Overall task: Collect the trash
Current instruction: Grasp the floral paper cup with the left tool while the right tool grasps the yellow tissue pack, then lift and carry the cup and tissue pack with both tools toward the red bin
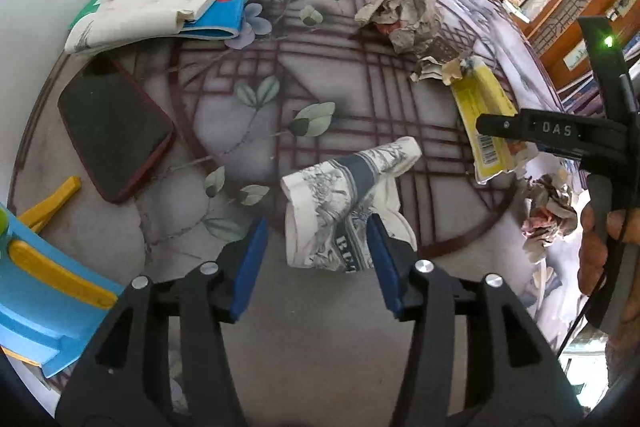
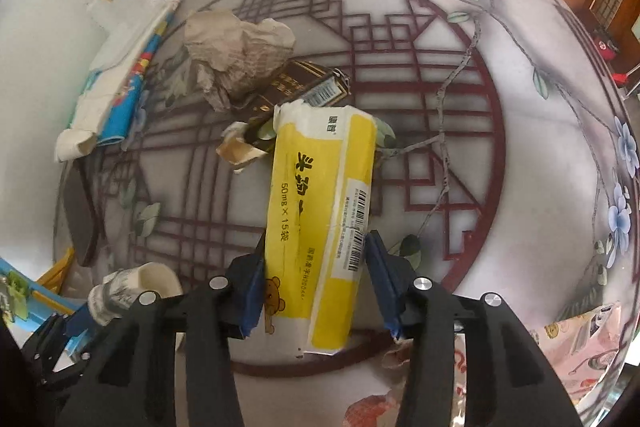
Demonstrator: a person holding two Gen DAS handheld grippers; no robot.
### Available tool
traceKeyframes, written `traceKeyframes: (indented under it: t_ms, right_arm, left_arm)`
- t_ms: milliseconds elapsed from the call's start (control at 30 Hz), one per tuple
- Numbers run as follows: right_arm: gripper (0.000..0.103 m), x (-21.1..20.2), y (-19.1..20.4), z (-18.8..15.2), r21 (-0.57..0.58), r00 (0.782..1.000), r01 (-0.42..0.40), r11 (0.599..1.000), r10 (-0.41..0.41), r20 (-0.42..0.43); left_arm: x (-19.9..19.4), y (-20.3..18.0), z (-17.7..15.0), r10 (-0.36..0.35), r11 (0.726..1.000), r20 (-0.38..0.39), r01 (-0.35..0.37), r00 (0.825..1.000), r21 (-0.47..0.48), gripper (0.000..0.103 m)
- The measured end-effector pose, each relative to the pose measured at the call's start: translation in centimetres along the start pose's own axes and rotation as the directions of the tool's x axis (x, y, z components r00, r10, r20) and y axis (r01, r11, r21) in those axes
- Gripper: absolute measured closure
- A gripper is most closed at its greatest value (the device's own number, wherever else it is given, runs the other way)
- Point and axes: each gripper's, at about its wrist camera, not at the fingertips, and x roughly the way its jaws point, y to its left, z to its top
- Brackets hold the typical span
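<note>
Both cameras are riding on the hand-held grippers and looking steeply down along their fingers, close over a glass-topped round table (image 1: 320, 99) with a lattice-and-flower pattern. The left view is facing the table's middle, with the right gripper (image 1: 500, 131) showing at its right edge. The right view is looking down from nearer that edge, catching the left gripper (image 2: 80, 319) at its lower left. Both are sharing the yellow packet (image 1: 486, 115) (image 2: 320, 203), the crumpled paper (image 1: 404, 17) (image 2: 236, 59) and the phone (image 1: 114, 129) (image 2: 80, 211).
</note>
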Motion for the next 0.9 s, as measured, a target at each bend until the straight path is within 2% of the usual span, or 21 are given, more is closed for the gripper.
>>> traceKeyframes:
  t_ms: [167,233,267,367,467,633,900]
  right_arm:
    - [0.062,-2.5,0.2,-1.3,-0.03,0.998,-0.04,0.999,0.041,0.041]
    - [0.063,-3.5,0.2,-2.0,-0.044,0.997,-0.046,0.998,0.048,0.06]
    - [0.068,-4.3,0.3,-2.5,-0.054,0.996,-0.045,0.998,0.049,0.076]
    - [0.069,-6.0,0.2,-4.1,-0.05,0.991,-0.049,0.998,0.054,0.125]
    - [0.07,-6.9,0.4,-5.5,-0.023,0.985,-0.064,0.998,0.067,0.16]
    - [0.07,-8.0,0.8,-6.4,-0.028,0.982,-0.079,0.996,0.083,0.17]
    - [0.07,-9.7,0.0,-6.9,-0.001,0.972,-0.073,0.997,0.071,0.223]
  left_arm:
    - [0.8,-1.2,-0.5,-0.007,0.999,-0.024,0.008,1.0,0.051,0.056]
    - [1.0,-1.6,-0.7,-0.007,0.998,-0.028,0.009,1.0,0.064,0.07]
    - [1.1,-1.7,-0.7,-0.008,0.998,-0.033,0.011,0.999,0.066,0.079]
    - [1.0,-1.6,-0.6,-0.018,0.999,-0.027,0.019,0.999,0.05,0.085]
    - [0.0,-1.5,0.0,-0.025,0.999,0.013,0.025,1.0,0.032,0.085]
    - [-1.8,-1.7,1.2,-0.043,0.999,0.072,0.042,0.996,0.023,0.085]
    - [-3.0,-3.1,2.0,-0.063,0.997,0.106,0.059,0.992,0.044,0.085]
